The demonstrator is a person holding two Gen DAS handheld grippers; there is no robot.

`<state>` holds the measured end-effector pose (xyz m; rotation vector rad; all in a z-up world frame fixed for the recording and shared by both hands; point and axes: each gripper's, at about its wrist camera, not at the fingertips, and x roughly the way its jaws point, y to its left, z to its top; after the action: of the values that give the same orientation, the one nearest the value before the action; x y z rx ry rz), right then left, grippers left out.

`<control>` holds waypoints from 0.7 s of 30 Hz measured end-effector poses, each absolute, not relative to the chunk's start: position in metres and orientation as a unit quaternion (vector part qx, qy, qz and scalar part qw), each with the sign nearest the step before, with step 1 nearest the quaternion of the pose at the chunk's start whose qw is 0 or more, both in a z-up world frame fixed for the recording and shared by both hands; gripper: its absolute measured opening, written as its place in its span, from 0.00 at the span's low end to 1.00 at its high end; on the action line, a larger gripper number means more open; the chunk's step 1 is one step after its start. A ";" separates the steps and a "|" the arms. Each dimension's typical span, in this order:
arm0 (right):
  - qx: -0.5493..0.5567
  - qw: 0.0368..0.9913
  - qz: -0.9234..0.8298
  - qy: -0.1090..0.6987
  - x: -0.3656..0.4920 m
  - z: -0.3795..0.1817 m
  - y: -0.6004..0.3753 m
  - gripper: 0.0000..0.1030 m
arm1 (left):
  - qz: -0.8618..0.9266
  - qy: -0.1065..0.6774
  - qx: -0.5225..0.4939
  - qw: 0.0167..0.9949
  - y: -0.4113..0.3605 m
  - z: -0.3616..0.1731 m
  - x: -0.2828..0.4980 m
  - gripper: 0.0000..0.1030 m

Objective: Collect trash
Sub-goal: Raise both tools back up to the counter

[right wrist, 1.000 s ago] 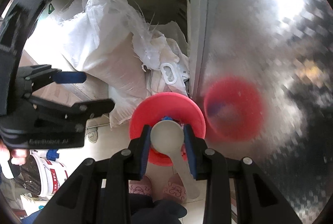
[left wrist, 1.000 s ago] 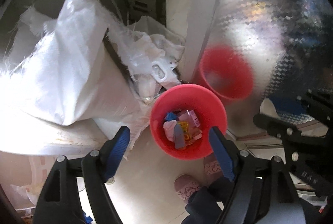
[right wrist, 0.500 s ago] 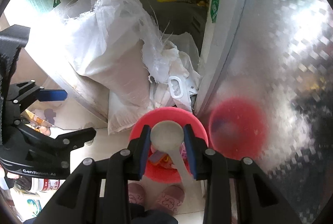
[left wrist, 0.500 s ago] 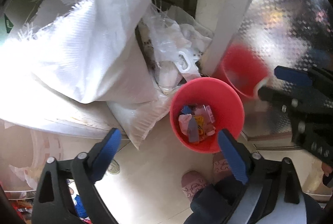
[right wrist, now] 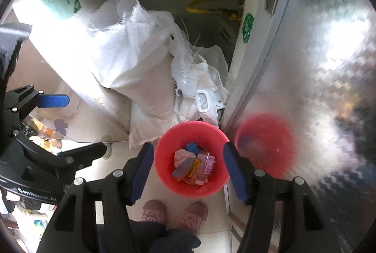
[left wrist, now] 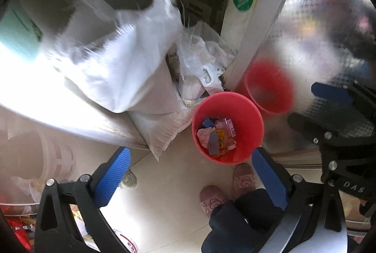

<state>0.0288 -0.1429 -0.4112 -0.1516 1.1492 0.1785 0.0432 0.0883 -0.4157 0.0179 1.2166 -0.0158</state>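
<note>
A red bin [left wrist: 250, 133] stands on the pale floor beside the metal door and holds mixed trash [left wrist: 215, 136]: pink, blue, yellow and grey scraps. My left gripper [left wrist: 189, 154] hangs above and to the left of it, jaws opening wide, nothing between them. In the right wrist view the bin [right wrist: 168, 147] lies straight below my right gripper [right wrist: 188, 149], whose jaws are opening with no object between the pads; the trash [right wrist: 192, 163] shows through the gap. Each gripper appears in the other's view: right gripper [left wrist: 303, 102], left gripper [right wrist: 85, 123].
White woven sacks [left wrist: 131, 69] and plastic bags [right wrist: 202, 93] are piled against the bin's far side. A patterned metal door [right wrist: 317, 65] on the right mirrors the bin. The person's pink slippers [right wrist: 152, 210] stand at the bin's near side. A white bucket [left wrist: 54, 159] sits at the left.
The right gripper has let go of the white spoon it held and its jaws have spread. The left jaws have widened. Both grippers have risen, so the bin looks smaller.
</note>
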 end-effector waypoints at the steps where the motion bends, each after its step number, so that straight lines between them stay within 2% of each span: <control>1: -0.072 0.832 0.087 0.543 0.027 -0.401 -0.140 0.58 | -0.006 0.571 0.007 0.821 0.090 -0.405 0.040 0.99; 8: -0.085 0.833 0.091 0.539 0.019 -0.326 -0.123 0.80 | -0.001 0.563 0.004 0.826 0.101 -0.315 0.028 0.99; 12: -0.094 0.843 0.077 0.525 0.013 -0.276 -0.113 0.85 | -0.010 0.556 0.008 0.831 0.104 -0.266 0.024 0.99; 16: -0.081 0.848 0.056 0.521 0.013 -0.236 -0.114 0.94 | -0.027 0.549 0.014 0.835 0.107 -0.225 0.027 0.99; 21: -0.074 0.863 0.028 0.499 0.021 -0.191 -0.120 0.97 | -0.056 0.534 0.018 0.843 0.104 -0.179 0.042 0.99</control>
<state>0.0211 -0.1199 -0.1911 -0.1546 1.0473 0.0588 0.0423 0.1044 -0.1791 0.0378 1.1284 -0.1174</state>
